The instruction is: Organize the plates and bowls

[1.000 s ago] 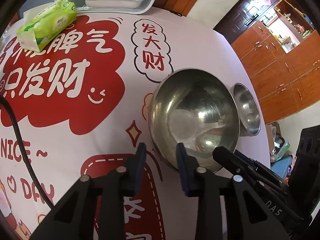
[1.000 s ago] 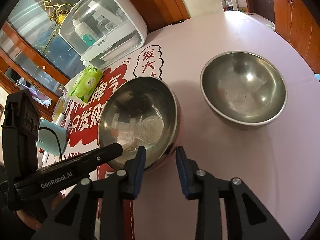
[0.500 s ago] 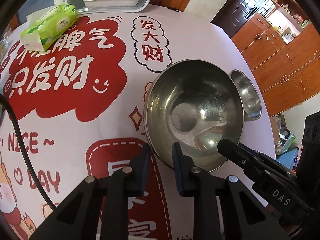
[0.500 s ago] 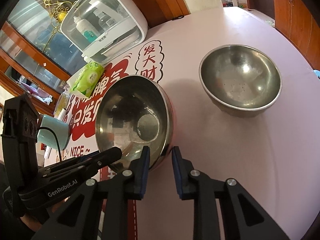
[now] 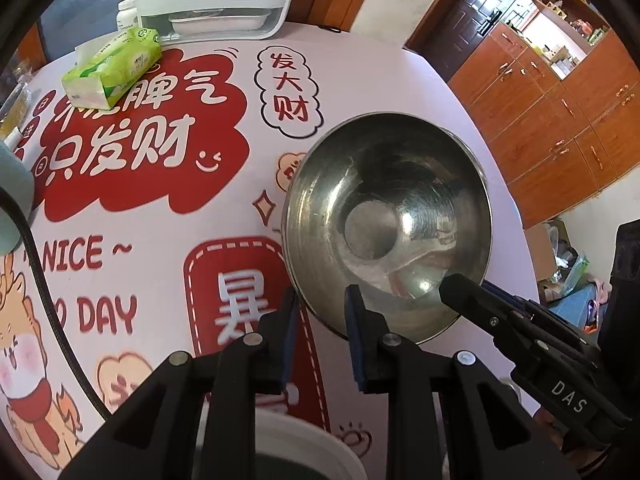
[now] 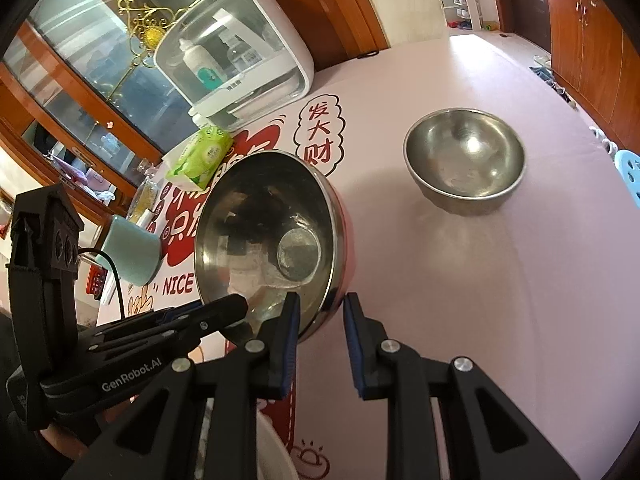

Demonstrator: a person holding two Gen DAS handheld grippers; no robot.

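Note:
A large steel bowl hangs tilted above the pink and red tablecloth. My left gripper is shut on its near rim, which runs between the blue pads. My right gripper is shut on the rim of the same large bowl, a little further round. In the left wrist view a finger of the right gripper reaches in from the right. A smaller steel bowl stands upright on the bare pink cloth at the far right. In the left wrist view the big bowl hides it.
A green tissue pack and a white cabinet with a clear lid stand at the back of the table. A teal cup is at the left. A white rim shows just under the grippers. The table edge curves at the right.
Both grippers' jaws have narrowed onto the big bowl's rim. The bowl has come up off the cloth and tilted. The small bowl has slipped behind it in the left wrist view.

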